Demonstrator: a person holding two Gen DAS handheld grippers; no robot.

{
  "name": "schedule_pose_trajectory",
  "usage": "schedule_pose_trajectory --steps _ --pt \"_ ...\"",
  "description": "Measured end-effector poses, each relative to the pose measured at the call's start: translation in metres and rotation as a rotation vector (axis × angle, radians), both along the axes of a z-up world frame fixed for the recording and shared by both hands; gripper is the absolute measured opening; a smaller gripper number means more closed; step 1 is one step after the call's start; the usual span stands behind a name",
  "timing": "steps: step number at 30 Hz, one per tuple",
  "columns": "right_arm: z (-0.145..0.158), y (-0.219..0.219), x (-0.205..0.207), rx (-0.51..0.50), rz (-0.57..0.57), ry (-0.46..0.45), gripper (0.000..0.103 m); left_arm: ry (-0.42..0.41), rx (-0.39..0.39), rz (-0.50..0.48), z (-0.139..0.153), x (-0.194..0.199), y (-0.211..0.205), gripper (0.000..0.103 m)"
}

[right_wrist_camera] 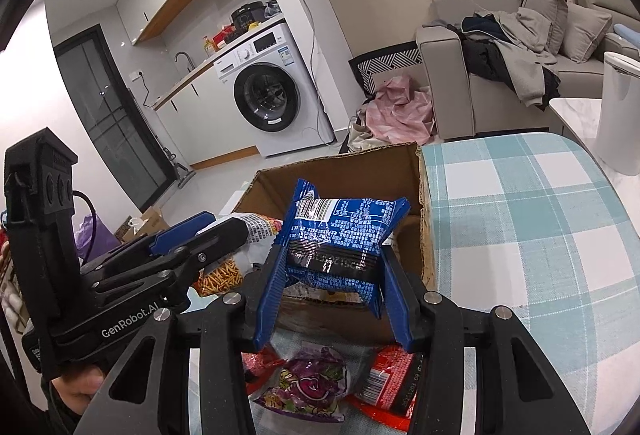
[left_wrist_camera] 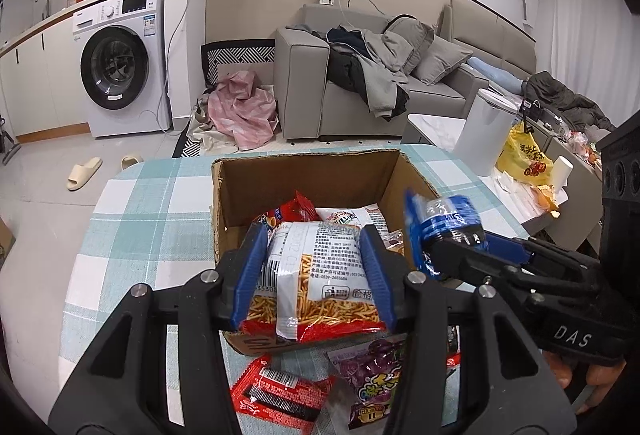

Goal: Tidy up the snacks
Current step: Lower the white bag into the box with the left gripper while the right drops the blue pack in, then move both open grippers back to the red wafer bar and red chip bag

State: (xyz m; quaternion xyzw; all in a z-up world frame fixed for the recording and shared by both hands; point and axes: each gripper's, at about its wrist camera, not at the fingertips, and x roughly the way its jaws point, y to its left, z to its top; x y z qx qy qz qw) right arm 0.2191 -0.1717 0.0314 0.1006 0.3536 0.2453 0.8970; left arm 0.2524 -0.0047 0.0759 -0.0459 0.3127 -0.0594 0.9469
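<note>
1. Both grippers are carrying a snack at once. The left gripper [left_wrist_camera: 316, 271] is clamping a clear-and-red bag of thin fried sticks [left_wrist_camera: 320, 275], sitting centre frame in the left view, right over the near edge of the open brown cardboard box [left_wrist_camera: 304, 175].
2. The right gripper [right_wrist_camera: 334, 275] is pinching a glossy blue foil snack packet [right_wrist_camera: 340, 235], hanging mid-frame above the same box's near wall.
3. My read: this is the drop-in step. Next move probably wants each pack pushed a bit further over the opening, then the jaws let go so nothing catches the rim.
4. A few packs are already lying inside the box. Others are waiting at the bottom of the frame: a purple grape-candy pouch [right_wrist_camera: 308, 383] and a red barcode wrapper [left_wrist_camera: 276, 391].
5. Everything is sitting on a teal-and-white checked tablecloth [right_wrist_camera: 520, 215].
6. Room-wise, a white front-load washing machine [left_wrist_camera: 124, 63] is showing upper left, and a grey sofa heaped with clothes [left_wrist_camera: 360, 75] upper right.
</note>
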Motion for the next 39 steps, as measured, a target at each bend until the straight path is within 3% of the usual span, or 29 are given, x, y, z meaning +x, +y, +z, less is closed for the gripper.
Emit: schedule_pose_trajectory --steps 8,10,13,15,22,24,39 --pt "0.002 -0.002 -0.003 -0.032 -0.021 -0.024 0.053 0.011 0.003 0.004 -0.012 0.009 0.003 0.046" --pt "0.003 -0.004 -0.004 -0.039 -0.028 -0.025 0.061 0.014 0.015 -0.001 -0.014 0.01 0.003 0.047" --pt "0.002 -0.008 -0.01 -0.043 -0.031 -0.03 0.068 0.02 0.025 -0.007 -0.014 0.009 0.002 0.059" --pt "0.002 -0.011 -0.014 -0.053 -0.035 -0.034 0.073 0.02 0.023 -0.009 -0.012 0.005 0.0 0.079" --pt "-0.003 -0.022 -0.025 -0.055 -0.049 -0.023 0.094 0.009 0.056 -0.01 -0.01 -0.018 0.0 0.091" --pt "-0.005 -0.023 -0.028 -0.061 -0.056 -0.015 0.098 0.007 0.054 -0.003 -0.009 -0.026 0.002 0.101" --pt "-0.018 -0.036 -0.043 -0.089 -0.057 0.037 0.102 0.041 0.02 0.045 -0.016 -0.066 0.024 0.102"
